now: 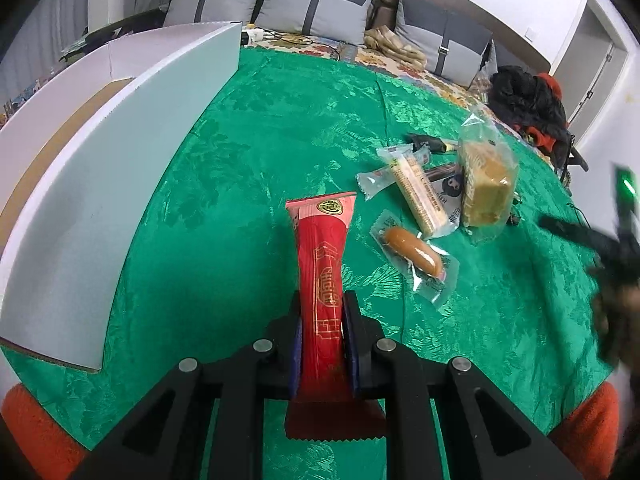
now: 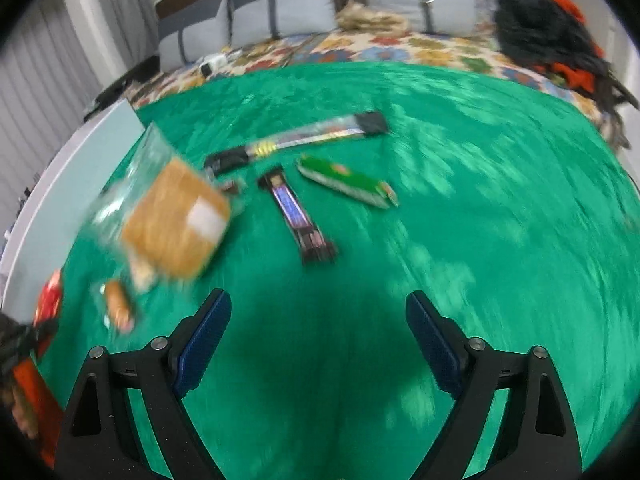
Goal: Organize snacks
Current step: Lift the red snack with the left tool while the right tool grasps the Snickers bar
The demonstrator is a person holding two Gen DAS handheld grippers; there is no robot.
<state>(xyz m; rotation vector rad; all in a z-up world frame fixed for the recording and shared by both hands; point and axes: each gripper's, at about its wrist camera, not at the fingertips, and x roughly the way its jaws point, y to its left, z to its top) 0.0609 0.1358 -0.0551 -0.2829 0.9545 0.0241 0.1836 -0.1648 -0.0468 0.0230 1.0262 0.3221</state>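
Where its two blue-padded jaws come together, the left gripper (image 1: 322, 312) is clamped on a long red snack packet (image 1: 322, 272), which stands up from the jaws with its pink, gold-stamped end pointing away over the green cloth (image 1: 256, 152); the packet's crimped lower end hangs behind the pads. Just to the right of the packet lies a small sausage in clear wrap (image 1: 414, 254), and beyond that a long pale wafer stick (image 1: 418, 196) in clear wrap, lying beside a bagged block of brown cake (image 1: 486, 184). A dark snack bar (image 1: 430, 145) lies behind these. To the left of the packet a white box (image 1: 116, 184) stands on the cloth, its tall flap nearest and a brown floor showing inside.

The right gripper (image 2: 318, 320) hangs over bare green cloth with its jaws wide apart and nothing between them. Ahead of it lie a dark bar with a purple stripe (image 2: 298, 216), a green-wrapped bar (image 2: 348, 182) just to its right, and a long silvery stick with black ends (image 2: 298, 140) farther off. This view is smeared by motion, so the bagged brown cake at its left and the sausage below it show only roughly. Grey cushions (image 1: 320, 10) line a sofa behind the table, and dark clothing (image 1: 528, 104) is heaped at the far right.
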